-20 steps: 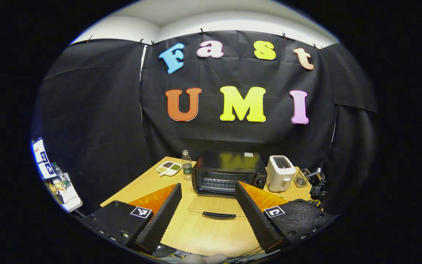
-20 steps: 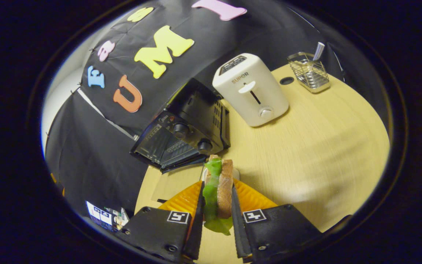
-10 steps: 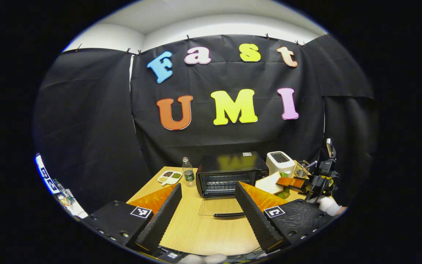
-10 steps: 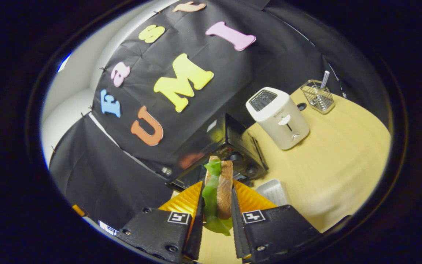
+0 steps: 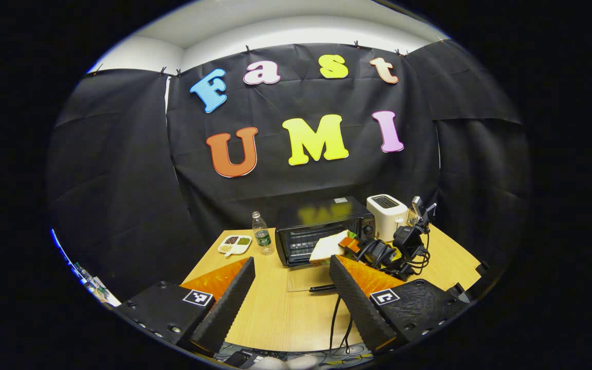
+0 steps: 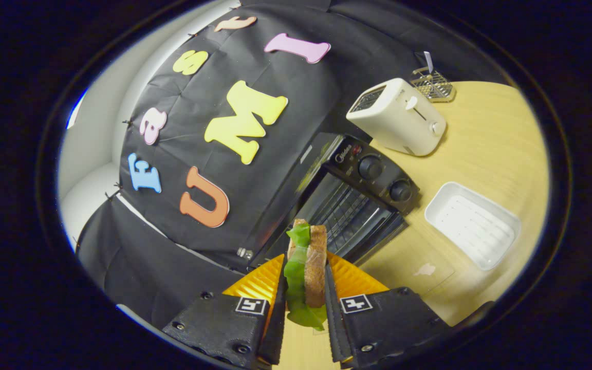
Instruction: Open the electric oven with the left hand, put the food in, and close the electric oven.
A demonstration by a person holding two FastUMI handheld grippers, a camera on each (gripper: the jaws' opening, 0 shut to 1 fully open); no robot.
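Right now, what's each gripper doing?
Left gripper: open, holding nothing.
Right gripper: shut on the sandwich, at the open oven.

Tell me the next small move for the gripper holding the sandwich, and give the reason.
Probably ease the right gripper forward so the sandwich goes onto the oven's rack. The glass door already lies open and flat, the sandwich sits clamped just at the opening, and the left gripper waits open, well back.

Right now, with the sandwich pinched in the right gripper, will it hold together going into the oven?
Probably, if squeezed gently. The sandwich is held across its bread slices by the right gripper, so it looks soft and likely crushable. Its lettuce hangs loose below and may slip out or catch on the oven rack.
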